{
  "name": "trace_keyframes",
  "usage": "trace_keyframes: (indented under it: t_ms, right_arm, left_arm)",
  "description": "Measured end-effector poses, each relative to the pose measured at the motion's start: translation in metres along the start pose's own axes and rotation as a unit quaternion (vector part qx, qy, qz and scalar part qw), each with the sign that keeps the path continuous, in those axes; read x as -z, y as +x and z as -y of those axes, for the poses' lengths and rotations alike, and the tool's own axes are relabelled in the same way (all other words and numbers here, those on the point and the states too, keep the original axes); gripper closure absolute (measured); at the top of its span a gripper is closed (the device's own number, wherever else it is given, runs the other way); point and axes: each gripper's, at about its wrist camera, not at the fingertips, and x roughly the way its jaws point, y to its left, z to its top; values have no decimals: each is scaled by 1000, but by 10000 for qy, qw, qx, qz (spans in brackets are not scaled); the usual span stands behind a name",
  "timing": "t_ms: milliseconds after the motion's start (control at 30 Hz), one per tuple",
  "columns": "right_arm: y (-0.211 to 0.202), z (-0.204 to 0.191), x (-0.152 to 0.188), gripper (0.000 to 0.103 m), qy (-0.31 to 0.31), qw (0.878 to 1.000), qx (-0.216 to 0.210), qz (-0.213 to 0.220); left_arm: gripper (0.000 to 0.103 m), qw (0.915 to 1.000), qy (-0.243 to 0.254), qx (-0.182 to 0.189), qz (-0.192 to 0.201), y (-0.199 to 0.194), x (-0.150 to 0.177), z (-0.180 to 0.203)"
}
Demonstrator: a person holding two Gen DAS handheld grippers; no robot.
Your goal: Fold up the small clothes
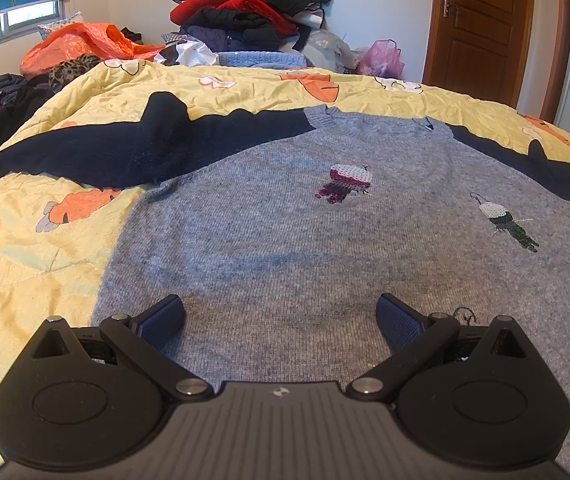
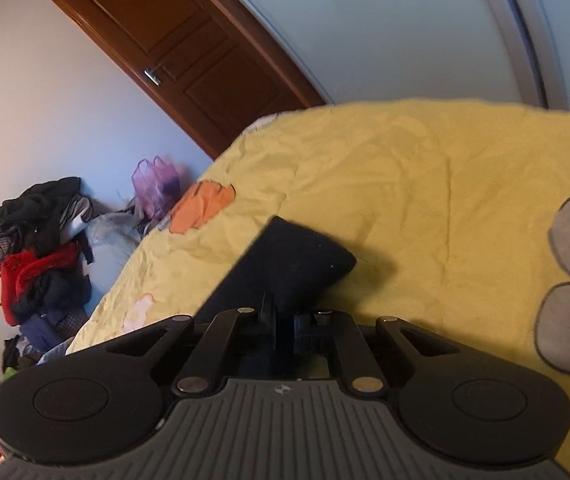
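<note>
Grey knit sweater [image 1: 269, 236] with navy sleeves on yellow quilt [image 1: 25, 248]; left gripper [image 1: 281, 320] spread above it; right gripper [image 2: 285, 326] apparently pinches navy sleeve cuff [image 2: 301, 260].

A yellow quilt [image 1: 25, 248] with orange and grey patches covers the bed. Beyond it a heap of red and black clothes [image 1: 245, 8] rises by the wall, flanked by an orange plastic bag [image 1: 81, 42], a pink bag [image 1: 381, 58] and a brown wooden door [image 1: 481, 24].
</note>
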Motion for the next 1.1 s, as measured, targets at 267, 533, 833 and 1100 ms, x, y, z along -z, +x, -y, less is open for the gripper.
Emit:
trace_keyframes:
  t_ms: [267, 533, 833, 1100]
  right_arm:
    - [-79, -141, 66, 90, -1833, 9671, -1763, 54]
    - [-63, -239, 244, 70, -2863, 9041, -2547, -1892]
    - [-116, -178, 236, 30, -2324, 9107, -2781, -1984]
    - [-124, -133, 240, 18, -2092, 9190, -2707, -1961]
  left_arm:
    - [0, 9999, -73, 67, 25, 1, -1, -2]
    - [0, 10000, -19, 29, 8, 1, -1, -2]
    - [0, 9924, -519, 1115, -86, -7, -20, -12]
    - [0, 9344, -2124, 2756, -758, 64, -100, 10]
